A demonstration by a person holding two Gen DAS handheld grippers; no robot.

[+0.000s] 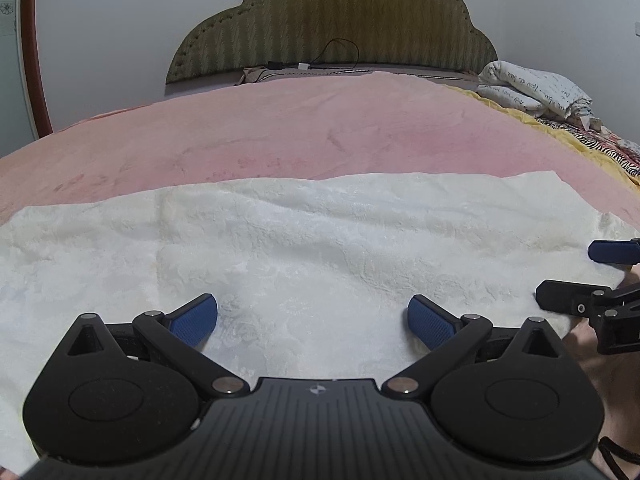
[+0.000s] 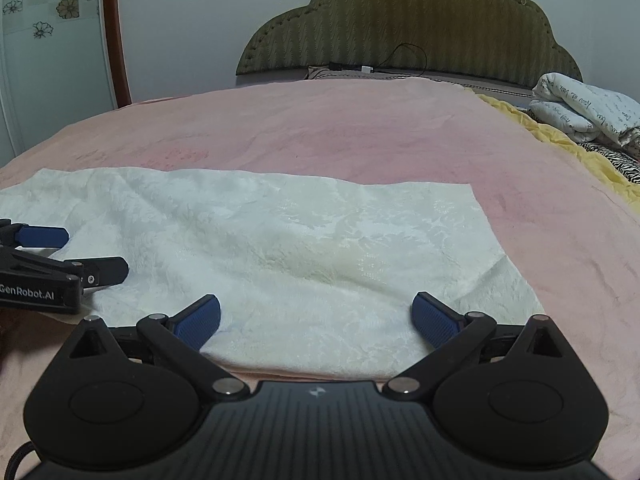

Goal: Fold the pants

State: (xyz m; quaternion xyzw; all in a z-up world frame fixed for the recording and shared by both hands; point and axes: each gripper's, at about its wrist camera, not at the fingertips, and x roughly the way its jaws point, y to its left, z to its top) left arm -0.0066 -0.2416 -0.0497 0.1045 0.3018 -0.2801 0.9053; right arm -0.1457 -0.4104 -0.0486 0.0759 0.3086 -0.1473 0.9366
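I see the pants [image 1: 280,240] lying flat across the near part of the bed [image 1: 280,120], a white, textured cloth spread on the pink cover. My left gripper [image 1: 313,322] hangs over them with its jaws spread wide and nothing between the blue pads [image 1: 194,320]. My right gripper [image 2: 316,322] is released too, jaws wide apart above the near edge of the pants, holding nothing. Each gripper shows at the edge of the other's view, so they sit side by side. At the far end stands a green headboard [image 1: 332,20], and a rolled quilt [image 2: 588,108] lies at the right.
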